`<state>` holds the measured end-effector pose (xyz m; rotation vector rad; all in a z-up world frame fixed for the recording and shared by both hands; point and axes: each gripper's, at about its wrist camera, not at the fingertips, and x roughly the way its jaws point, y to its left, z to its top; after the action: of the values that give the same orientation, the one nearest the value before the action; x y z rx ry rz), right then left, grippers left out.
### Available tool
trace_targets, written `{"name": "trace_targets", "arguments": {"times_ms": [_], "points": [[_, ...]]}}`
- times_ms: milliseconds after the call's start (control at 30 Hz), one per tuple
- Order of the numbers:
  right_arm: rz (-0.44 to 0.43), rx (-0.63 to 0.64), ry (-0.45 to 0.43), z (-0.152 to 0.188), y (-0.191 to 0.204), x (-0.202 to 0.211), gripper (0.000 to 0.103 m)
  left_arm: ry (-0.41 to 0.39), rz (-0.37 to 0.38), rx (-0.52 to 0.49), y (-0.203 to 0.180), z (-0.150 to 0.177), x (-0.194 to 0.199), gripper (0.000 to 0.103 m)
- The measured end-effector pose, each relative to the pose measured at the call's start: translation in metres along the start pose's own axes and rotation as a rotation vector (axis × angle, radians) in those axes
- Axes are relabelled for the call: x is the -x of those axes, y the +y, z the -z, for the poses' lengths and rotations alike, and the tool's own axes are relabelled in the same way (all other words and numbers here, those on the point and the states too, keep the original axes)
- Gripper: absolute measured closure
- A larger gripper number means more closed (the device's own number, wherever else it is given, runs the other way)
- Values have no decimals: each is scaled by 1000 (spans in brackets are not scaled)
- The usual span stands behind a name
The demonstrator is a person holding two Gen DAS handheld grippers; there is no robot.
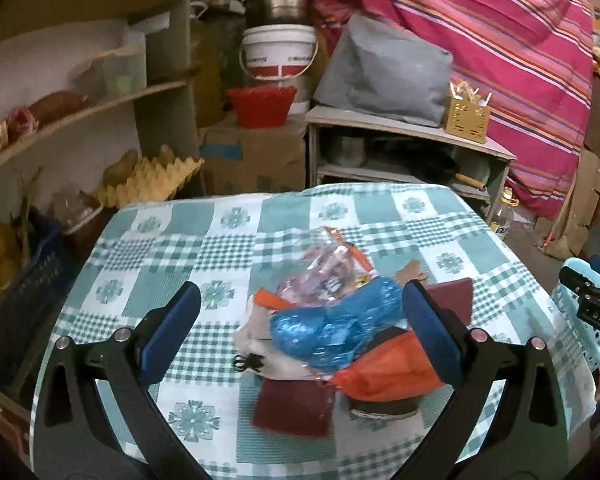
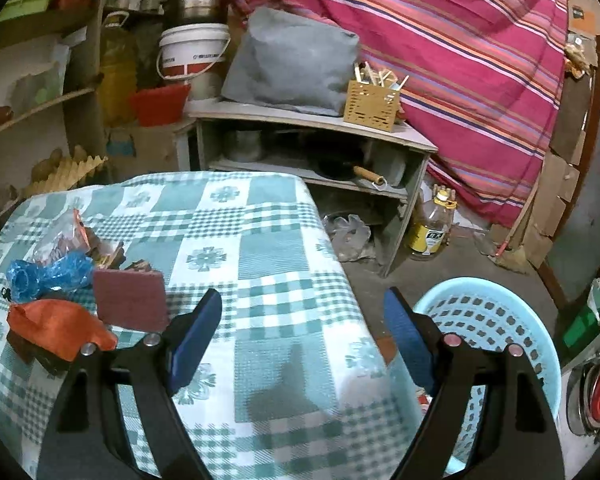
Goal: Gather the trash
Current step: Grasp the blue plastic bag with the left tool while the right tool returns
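A pile of trash lies on the green checked tablecloth (image 1: 168, 240): a blue plastic bag (image 1: 324, 328), an orange bag (image 1: 384, 372), maroon pads (image 1: 292, 408) and a clear wrapper (image 1: 328, 268). My left gripper (image 1: 300, 332) hovers open just above the pile, one finger on each side of it and neither pad pressing. The right gripper (image 2: 302, 340) stands open and empty over the table's right edge, with the blue bag (image 2: 48, 276), the orange bag (image 2: 56, 328) and a maroon pad (image 2: 130, 300) to its left. A light blue basket (image 2: 500, 320) sits beside the table under its right finger.
Behind the table stands a low wooden shelf (image 2: 300, 120) bearing a grey bag (image 2: 292, 60) and a yellow holder (image 2: 372, 104). A white bucket (image 1: 278, 54), a red basket (image 1: 260, 106) and egg trays (image 1: 152, 178) are at the back left. An oil bottle (image 2: 432, 224) stands on the floor.
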<state>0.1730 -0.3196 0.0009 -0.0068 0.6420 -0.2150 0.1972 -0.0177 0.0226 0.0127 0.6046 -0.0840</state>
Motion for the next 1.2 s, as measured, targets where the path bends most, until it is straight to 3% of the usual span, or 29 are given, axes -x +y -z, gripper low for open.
{"name": "trace_targets", "arguments": {"times_ms": [433, 700, 767, 833, 900, 967, 1033, 1200], "points": [[-9, 6, 39, -4, 20, -30, 22, 77, -4, 3, 16, 11, -28, 6], [-13, 24, 61, -8, 29, -43, 22, 138, 68, -2, 4, 17, -48, 7], [-18, 26, 67, -8, 30, -45, 22, 153, 88, -20, -3, 19, -52, 15], [-23, 33, 73, -8, 32, -47, 22, 185, 101, -38, -10, 21, -61, 35], [-21, 46, 77, -6, 35, -48, 22, 219, 107, -40, -12, 24, -69, 45], [-24, 54, 78, -5, 37, -48, 22, 220, 109, -28, -10, 25, -69, 55], [-30, 54, 79, -5, 39, -46, 22, 206, 120, -9, -5, 22, -65, 71], [-72, 46, 88, -3, 47, -46, 22, 147, 129, 28, 5, 12, -47, 79]]}}
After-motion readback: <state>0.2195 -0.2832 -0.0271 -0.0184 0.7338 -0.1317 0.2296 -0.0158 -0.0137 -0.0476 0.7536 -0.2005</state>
